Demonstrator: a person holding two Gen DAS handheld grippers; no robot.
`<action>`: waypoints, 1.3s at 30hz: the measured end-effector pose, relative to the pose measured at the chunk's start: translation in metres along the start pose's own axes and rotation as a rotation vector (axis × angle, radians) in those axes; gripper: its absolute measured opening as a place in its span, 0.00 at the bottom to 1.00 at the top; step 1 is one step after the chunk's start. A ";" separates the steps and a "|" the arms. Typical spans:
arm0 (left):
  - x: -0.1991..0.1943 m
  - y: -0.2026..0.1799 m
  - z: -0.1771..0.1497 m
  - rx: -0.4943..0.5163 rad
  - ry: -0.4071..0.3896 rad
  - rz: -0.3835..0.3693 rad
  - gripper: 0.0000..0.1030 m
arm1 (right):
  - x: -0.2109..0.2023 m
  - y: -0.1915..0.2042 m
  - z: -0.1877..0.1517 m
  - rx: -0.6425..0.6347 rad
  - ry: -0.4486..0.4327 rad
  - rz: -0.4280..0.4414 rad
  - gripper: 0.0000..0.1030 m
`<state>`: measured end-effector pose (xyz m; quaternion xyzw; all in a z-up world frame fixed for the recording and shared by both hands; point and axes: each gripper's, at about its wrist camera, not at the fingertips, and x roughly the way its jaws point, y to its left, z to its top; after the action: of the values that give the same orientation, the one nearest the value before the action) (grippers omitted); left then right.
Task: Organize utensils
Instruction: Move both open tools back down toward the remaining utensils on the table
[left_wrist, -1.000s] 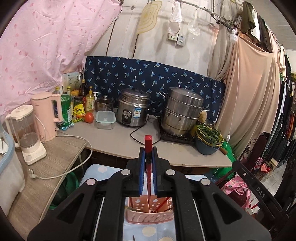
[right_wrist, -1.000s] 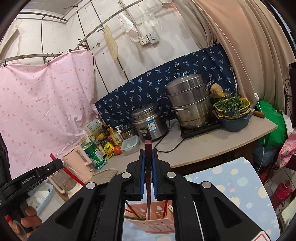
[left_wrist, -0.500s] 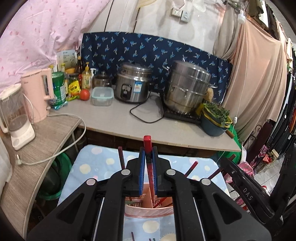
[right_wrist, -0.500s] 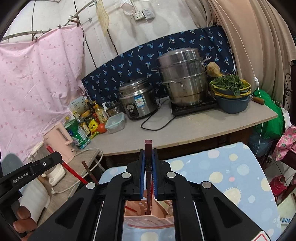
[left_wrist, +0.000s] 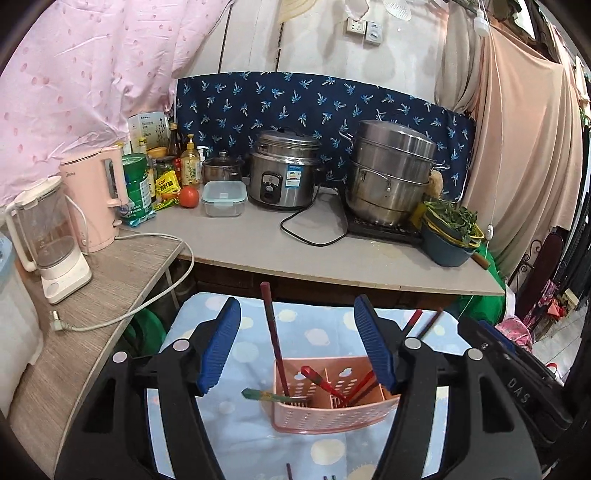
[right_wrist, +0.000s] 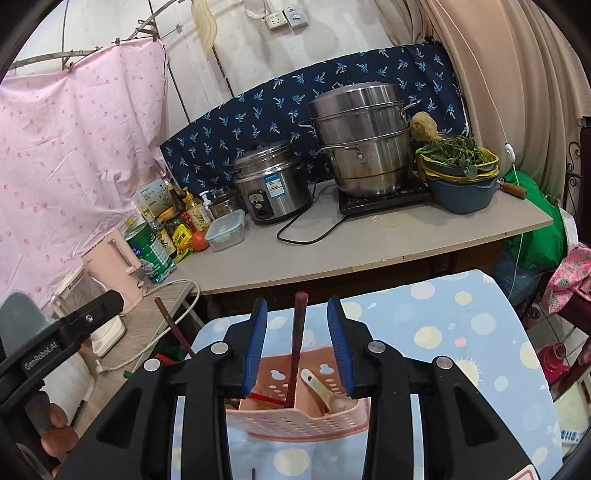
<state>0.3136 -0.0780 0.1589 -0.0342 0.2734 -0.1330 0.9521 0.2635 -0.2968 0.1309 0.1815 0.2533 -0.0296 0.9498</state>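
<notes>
Chopsticks are being dropped into the pink holder (left_wrist: 334, 404), one from each gripper. The left gripper (left_wrist: 295, 343) is opening its jaws, standing wide apart, with a dark red chopstick (left_wrist: 274, 338) standing free between them, its lower end already in the holder's left compartment and neither pad touching it. The right gripper (right_wrist: 298, 341) is opening too, more narrowly, around another dark red chopstick (right_wrist: 296, 345) that is standing in the holder (right_wrist: 299, 421), clear of both pads. Other chopsticks and a light spoon (right_wrist: 321, 386) are leaning inside the holder, which is sitting on the blue dotted cloth (right_wrist: 461, 339) in front of the counter (left_wrist: 332, 254).

The release step looks nearly finished. Next, both grippers probably need to be lifted straight clear without knocking the sticks, then sent for the loose pieces lying on the cloth at the lower edge of the left view.

A second ago both grippers were clamping their sticks and sitting higher above the holder.
</notes>
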 end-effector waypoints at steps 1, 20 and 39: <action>-0.003 0.000 -0.001 0.001 0.001 0.002 0.59 | -0.005 0.001 -0.002 0.000 -0.001 0.002 0.33; -0.060 0.024 -0.106 0.016 0.146 0.060 0.59 | -0.095 0.011 -0.115 -0.129 0.100 -0.051 0.41; -0.075 0.032 -0.250 0.040 0.399 0.083 0.59 | -0.128 -0.010 -0.265 -0.175 0.355 -0.105 0.41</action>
<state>0.1275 -0.0253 -0.0192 0.0232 0.4548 -0.1034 0.8842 0.0265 -0.2159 -0.0230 0.0873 0.4272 -0.0243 0.8996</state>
